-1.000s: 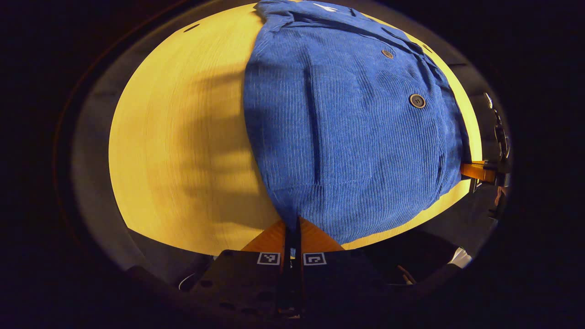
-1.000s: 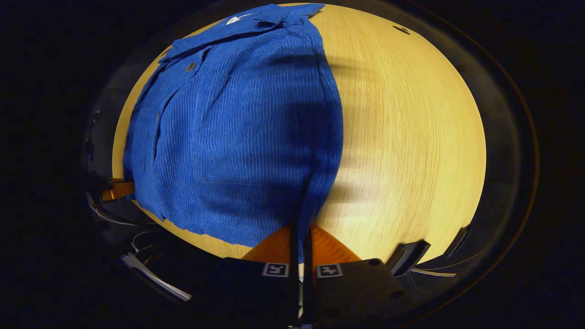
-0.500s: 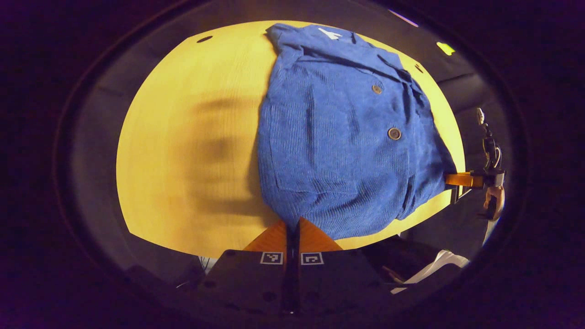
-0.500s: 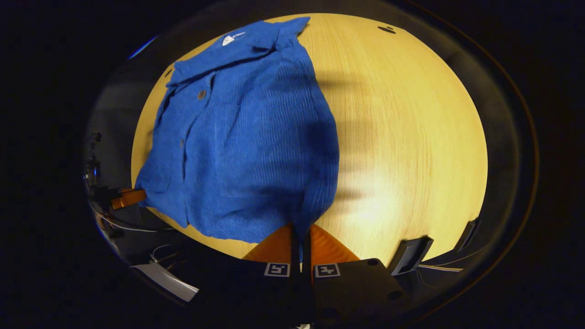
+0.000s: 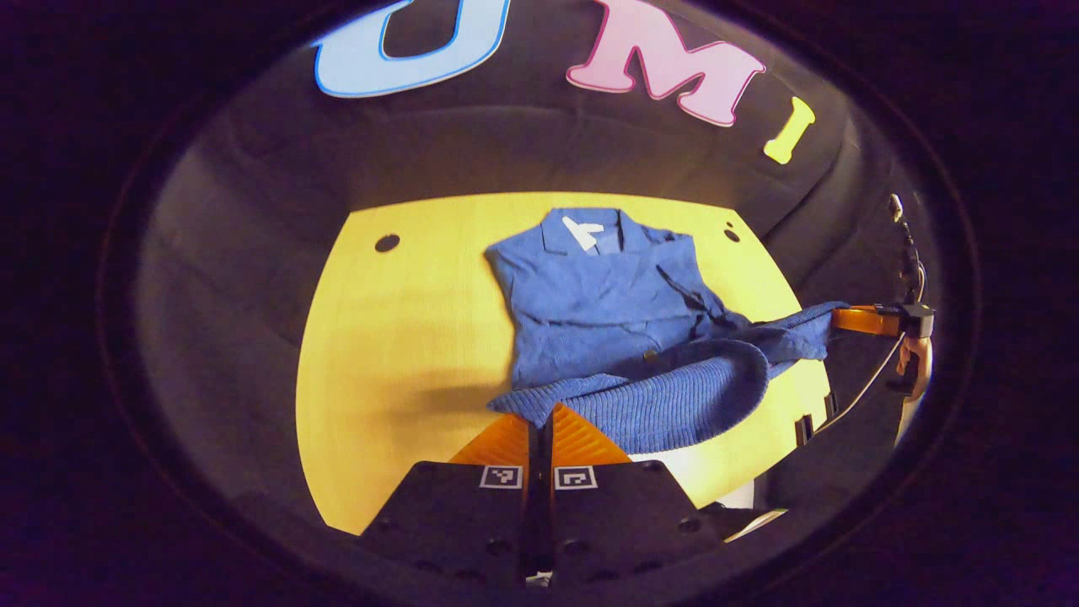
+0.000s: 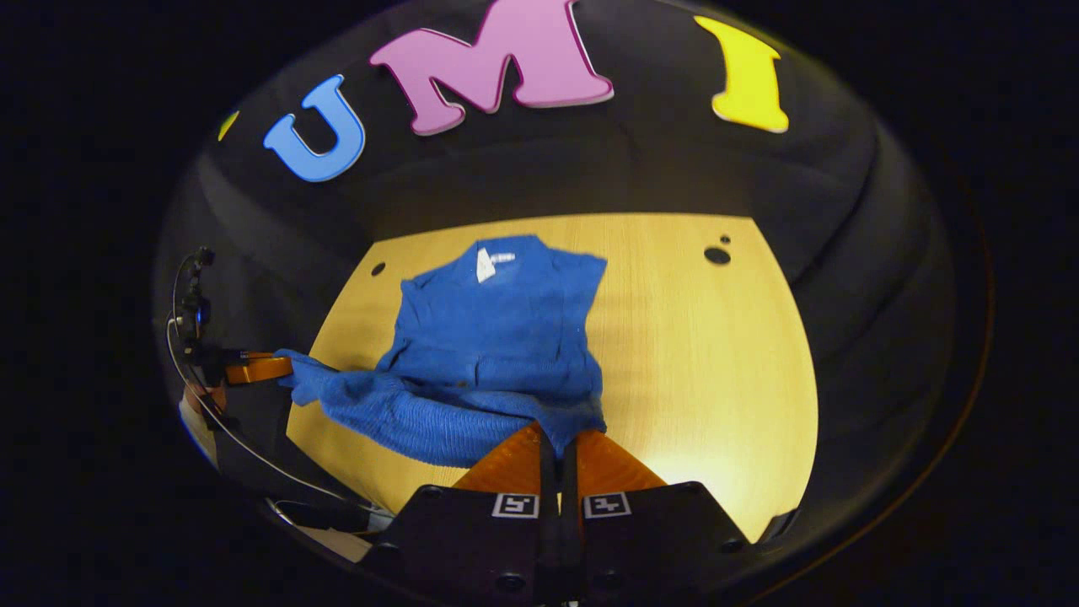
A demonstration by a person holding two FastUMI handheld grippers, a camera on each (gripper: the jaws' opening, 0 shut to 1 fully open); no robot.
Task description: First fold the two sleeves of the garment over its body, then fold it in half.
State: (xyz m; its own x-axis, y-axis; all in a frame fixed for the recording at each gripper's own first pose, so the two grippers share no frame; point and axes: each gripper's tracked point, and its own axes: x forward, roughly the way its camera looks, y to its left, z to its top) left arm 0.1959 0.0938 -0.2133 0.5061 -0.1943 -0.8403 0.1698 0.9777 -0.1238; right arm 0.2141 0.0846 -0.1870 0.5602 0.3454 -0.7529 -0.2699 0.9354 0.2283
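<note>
Garment point(image 5: 607, 312) — blue corduroy — lies at the centre of the yellow counter point(image 5: 396, 354), collar toward the frame top, its lower hem lifted off the surface. Left hand-held gripper point(image 5: 540, 421) and right hand-held gripper point(image 6: 558, 443) each pinch a hem corner — fingers together on the cloth.

The blue garment point(image 6: 497, 337) is spread on the table point(image 6: 700, 354). Its near hem is pinched by the right claw point(image 6: 558, 438) and, at far left, by the left claw point(image 6: 282, 371).
</note>
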